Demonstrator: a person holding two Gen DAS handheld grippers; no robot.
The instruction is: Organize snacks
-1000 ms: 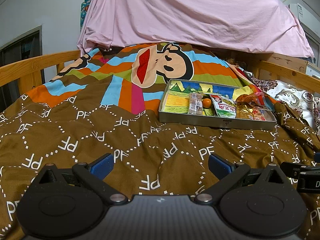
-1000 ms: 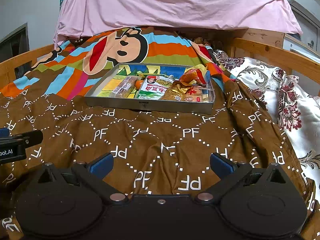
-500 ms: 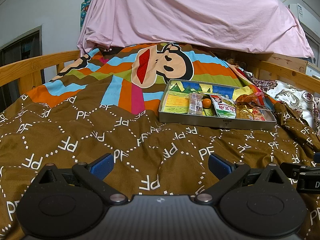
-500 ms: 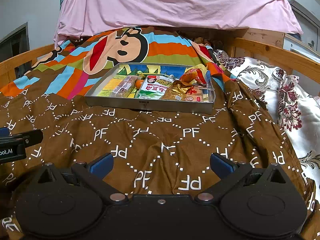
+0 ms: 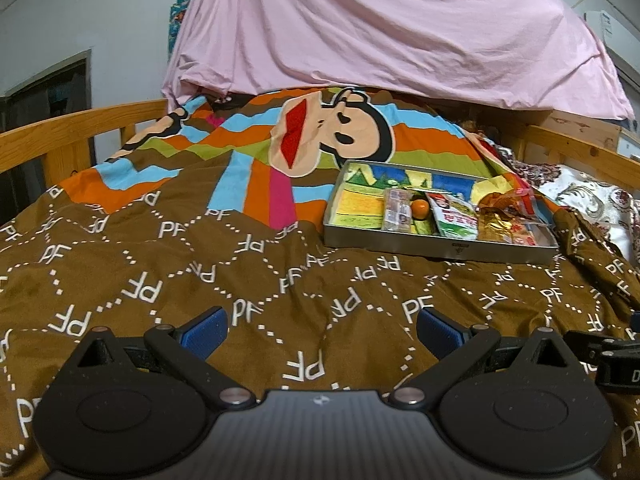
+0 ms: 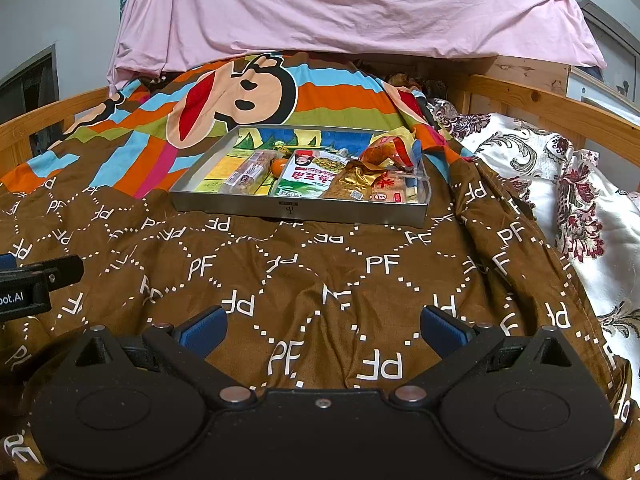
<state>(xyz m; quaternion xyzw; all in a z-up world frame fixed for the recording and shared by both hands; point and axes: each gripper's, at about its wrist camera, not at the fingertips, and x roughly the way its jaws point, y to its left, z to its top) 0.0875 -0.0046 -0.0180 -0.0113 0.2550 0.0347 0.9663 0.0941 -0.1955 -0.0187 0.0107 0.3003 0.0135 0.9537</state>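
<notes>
A shallow metal tray (image 5: 440,249) (image 6: 296,210) lies on the brown patterned quilt, holding several snacks. Among them are a clear biscuit pack (image 5: 396,210) (image 6: 248,174), a small orange ball (image 5: 420,209) (image 6: 277,167), a green and white packet (image 5: 456,216) (image 6: 310,180), a gold wrapper (image 5: 496,224) (image 6: 352,184) and a red-orange bag (image 6: 386,150). My left gripper (image 5: 322,328) hovers open low over the quilt, well short of the tray. My right gripper (image 6: 324,326) is likewise open and empty, the tray ahead of it.
The brown quilt (image 6: 320,272) turns into a striped monkey-print cover (image 5: 328,136) behind the tray. A pink sheet (image 5: 380,28) hangs at the back. Wooden bed rails (image 5: 64,136) (image 6: 552,108) run along both sides. A floral white blanket (image 6: 560,184) lies to the right.
</notes>
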